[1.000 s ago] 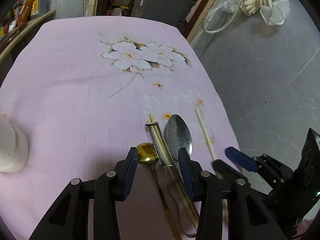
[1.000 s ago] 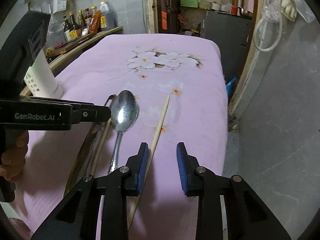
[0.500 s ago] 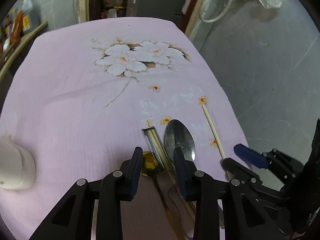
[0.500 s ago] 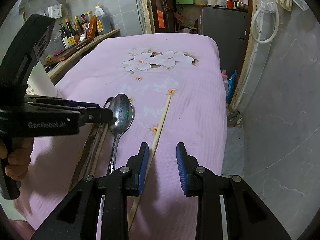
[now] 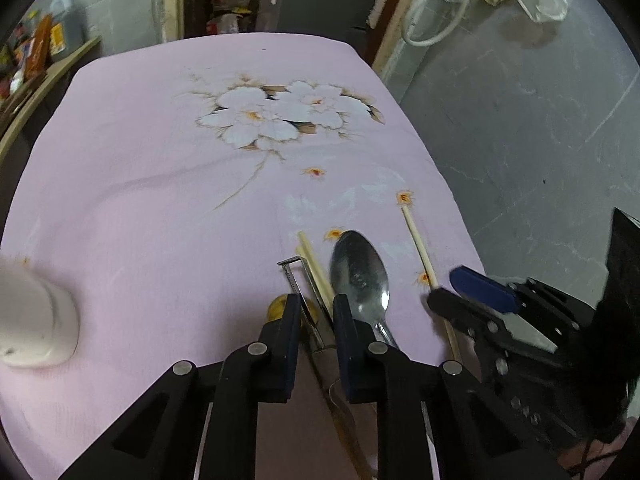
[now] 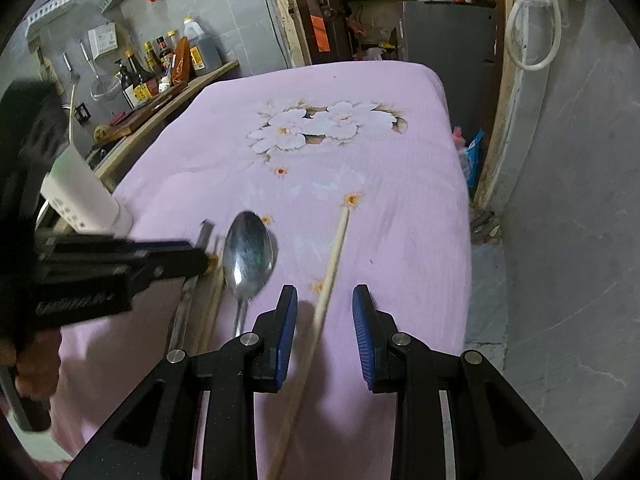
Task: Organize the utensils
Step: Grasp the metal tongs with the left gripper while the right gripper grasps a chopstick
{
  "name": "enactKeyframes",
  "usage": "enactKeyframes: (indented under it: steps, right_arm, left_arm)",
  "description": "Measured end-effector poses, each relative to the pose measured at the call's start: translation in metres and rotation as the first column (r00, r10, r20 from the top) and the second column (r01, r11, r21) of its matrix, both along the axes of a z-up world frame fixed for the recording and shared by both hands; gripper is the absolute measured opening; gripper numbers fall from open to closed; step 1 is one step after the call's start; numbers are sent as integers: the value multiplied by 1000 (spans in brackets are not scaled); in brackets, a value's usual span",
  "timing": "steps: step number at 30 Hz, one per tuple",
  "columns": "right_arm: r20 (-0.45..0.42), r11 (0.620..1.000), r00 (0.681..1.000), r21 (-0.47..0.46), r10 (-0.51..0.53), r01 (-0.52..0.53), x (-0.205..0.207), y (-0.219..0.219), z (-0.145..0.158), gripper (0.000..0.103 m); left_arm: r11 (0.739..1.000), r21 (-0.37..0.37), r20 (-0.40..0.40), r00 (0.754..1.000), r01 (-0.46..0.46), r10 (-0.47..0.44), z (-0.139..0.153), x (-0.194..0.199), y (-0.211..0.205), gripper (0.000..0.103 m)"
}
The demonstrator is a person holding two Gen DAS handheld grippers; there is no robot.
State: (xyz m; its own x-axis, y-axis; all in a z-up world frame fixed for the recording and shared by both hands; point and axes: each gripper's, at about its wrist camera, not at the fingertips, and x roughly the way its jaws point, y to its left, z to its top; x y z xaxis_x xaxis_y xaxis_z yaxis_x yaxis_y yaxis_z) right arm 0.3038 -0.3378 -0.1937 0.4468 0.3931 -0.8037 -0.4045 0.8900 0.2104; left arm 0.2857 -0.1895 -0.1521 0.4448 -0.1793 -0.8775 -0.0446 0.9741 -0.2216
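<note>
A: The left gripper [image 5: 316, 314] is seen with its jaws closing, and the peeler [image 5: 306, 304] lies in the gap between them; whether the pads already press on it cannot be told, so it is taken as not yet pinched.

B: And how is the peeler laid relative to that gripper?

A: Its long axis runs almost along the line of the fingers, the framed head just ahead of the tips, the handle back under the gripper body. A pale chopstick [image 5: 316, 268] lies touching it on the right, and the steel spoon [image 5: 360, 276] just beside the right finger. A gold spoon bowl [image 5: 278, 307] is partly hidden behind the left finger.

B: The right gripper [image 6: 325, 322]?

A: It is held part-spread, nothing pinched. The second chopstick [image 6: 334, 258] passes between its fingers, nearer the left pad, its length pointing forward and slightly right.

B: So which hand is nearer which thing?

A: The left is judged nearer the peeler, the right nearer the lone chopstick. The white holder [image 6: 82, 190] stands well off to the left of both, on the pink cloth [image 5: 160, 200], so a leftward carry would be called for.
</note>
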Motion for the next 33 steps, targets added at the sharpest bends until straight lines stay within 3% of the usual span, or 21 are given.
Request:
enactKeyframes:
  steps: [2, 4, 10, 14, 21, 27, 33]
  right_arm:
    - [-18, 1000, 1000, -17, -4, 4, 5, 7, -2, 25]
    - [-34, 999, 999, -45, -9, 8, 9, 15, -4, 24]
    - [-91, 997, 994, -64, -58, 52, 18, 25, -4, 18]
    - [-111, 997, 991, -43, -73, 69, 16, 21, -6, 16]
    - [-111, 997, 991, -30, -73, 70, 13, 18, -9, 16]
    - [-118, 999, 992, -32, -46, 43, 18, 15, -7, 16]
    - [-129, 1000, 991, -15, -21, 19, 21, 12, -7, 16]
  left_arm:
    - [999, -35, -4, 999, -35, 35, 2, -6, 8, 15]
    - [996, -59, -2, 998, -59, 59, 4, -11, 14, 1]
    - [995, -66, -9, 997, -76, 76, 1, -16, 23, 1]
    - [983, -149, -40, 994, -108, 103, -4, -19, 33, 1]
    - [960, -212, -103, 981, -184, 165, -19, -20, 46, 1]
    - [953, -233, -119, 979, -192, 168, -21, -16, 45, 4]
    - [951, -251, -145, 979, -178, 145, -23, -15, 43, 18]
